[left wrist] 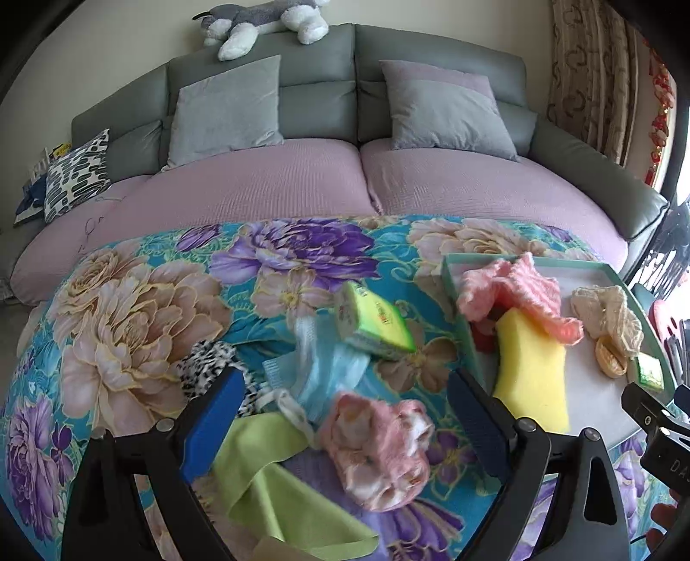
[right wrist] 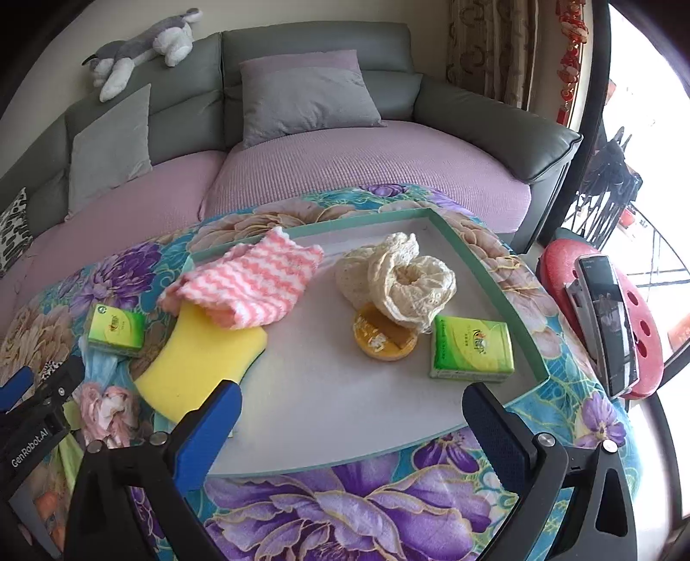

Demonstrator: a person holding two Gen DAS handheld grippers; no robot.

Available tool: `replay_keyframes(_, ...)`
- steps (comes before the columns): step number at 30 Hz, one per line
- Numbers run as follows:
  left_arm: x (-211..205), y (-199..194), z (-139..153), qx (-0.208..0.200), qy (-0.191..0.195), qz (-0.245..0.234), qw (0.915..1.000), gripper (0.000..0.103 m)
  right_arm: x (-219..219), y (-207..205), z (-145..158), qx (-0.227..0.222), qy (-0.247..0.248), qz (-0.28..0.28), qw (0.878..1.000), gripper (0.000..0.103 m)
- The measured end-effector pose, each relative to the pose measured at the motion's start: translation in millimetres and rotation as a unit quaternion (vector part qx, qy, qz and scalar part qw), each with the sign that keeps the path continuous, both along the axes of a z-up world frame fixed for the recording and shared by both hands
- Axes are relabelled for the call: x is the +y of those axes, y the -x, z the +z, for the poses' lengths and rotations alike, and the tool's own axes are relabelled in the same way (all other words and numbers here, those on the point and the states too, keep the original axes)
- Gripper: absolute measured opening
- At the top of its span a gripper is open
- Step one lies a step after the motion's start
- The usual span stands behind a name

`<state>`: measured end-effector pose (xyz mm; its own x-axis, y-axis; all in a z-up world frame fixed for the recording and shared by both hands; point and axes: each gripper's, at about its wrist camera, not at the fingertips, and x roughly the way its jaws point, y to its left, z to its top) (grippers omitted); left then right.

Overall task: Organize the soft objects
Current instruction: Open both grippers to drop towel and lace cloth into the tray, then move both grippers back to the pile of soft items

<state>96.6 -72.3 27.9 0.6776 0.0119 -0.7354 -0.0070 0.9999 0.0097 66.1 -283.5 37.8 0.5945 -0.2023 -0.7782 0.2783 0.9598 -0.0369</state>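
A teal tray (right wrist: 496, 285) with a white floor sits on the floral tablecloth. It holds a pink-and-white striped cloth (right wrist: 254, 280), a yellow sponge (right wrist: 198, 354), a cream lace piece (right wrist: 409, 280), an orange round pad (right wrist: 384, 338) and a green tissue pack (right wrist: 472, 349). My right gripper (right wrist: 353, 414) stands open over the tray's near edge, with nothing between its fingers. My left gripper (left wrist: 349, 401) is open above a pink fluffy bundle (left wrist: 379, 449), a light blue cloth (left wrist: 319, 371) and a lime green cloth (left wrist: 276, 479). A second tissue pack (left wrist: 371, 323) lies left of the tray.
A black-and-white patterned cloth (left wrist: 207, 371) lies by the left finger. Behind the table is a grey sofa (left wrist: 319, 86) with pillows and a plush dog (left wrist: 263, 21). A red stool (right wrist: 642, 328) with a phone on it stands at the right.
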Motion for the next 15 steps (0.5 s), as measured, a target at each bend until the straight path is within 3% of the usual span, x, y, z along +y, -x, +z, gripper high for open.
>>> replay_keyframes(15,79.2,7.5,-3.6,-0.004,0.025,0.088,0.9958,0.095,61.7,-8.8,-13.1,0.005,-0.004,0.071,0.997,0.103)
